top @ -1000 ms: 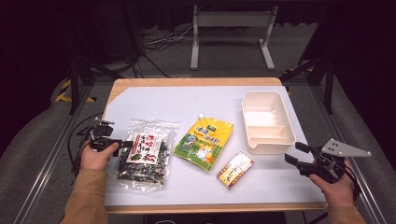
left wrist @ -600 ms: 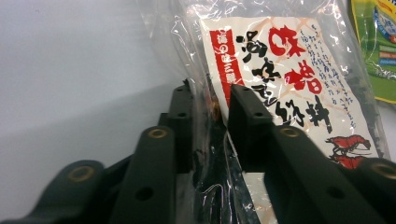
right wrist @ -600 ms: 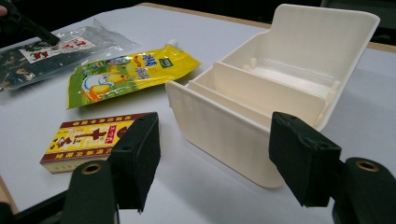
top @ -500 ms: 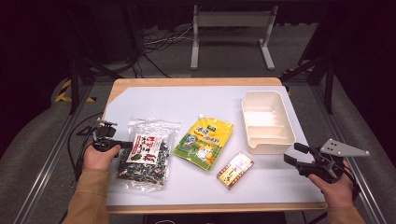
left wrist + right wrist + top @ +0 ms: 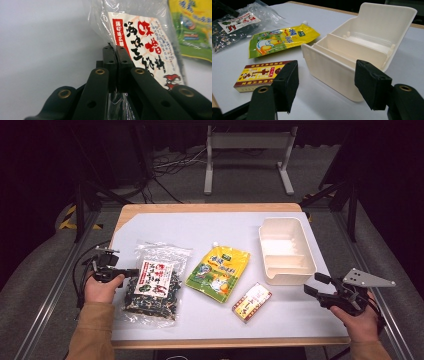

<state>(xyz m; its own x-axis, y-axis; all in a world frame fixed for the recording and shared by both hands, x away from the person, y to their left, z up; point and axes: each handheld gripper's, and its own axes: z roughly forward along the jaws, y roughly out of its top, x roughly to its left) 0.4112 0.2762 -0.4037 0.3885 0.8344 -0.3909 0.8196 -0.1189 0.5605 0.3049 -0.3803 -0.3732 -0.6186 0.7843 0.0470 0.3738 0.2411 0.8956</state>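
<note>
Right of the seaweed bag [image 5: 152, 287]: yellow pouch [image 5: 219, 271], small box [image 5: 252, 301].

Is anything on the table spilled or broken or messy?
Nothing is spilled or broken. The clear seaweed bag looks crinkled, and its edge is pinched in the left gripper. The yellow pouch and small box lie slanted, and the white bin is empty.

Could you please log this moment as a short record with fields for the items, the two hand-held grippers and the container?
surface: white table
left hand-held gripper: jaws just closed, pinching the edge of the clear seaweed bag
right hand-held gripper: open, empty, beside the cream divided tray
tray contents: nothing seen inside
other items: yellow-green pouch, small red-yellow box, both lying flat
</note>
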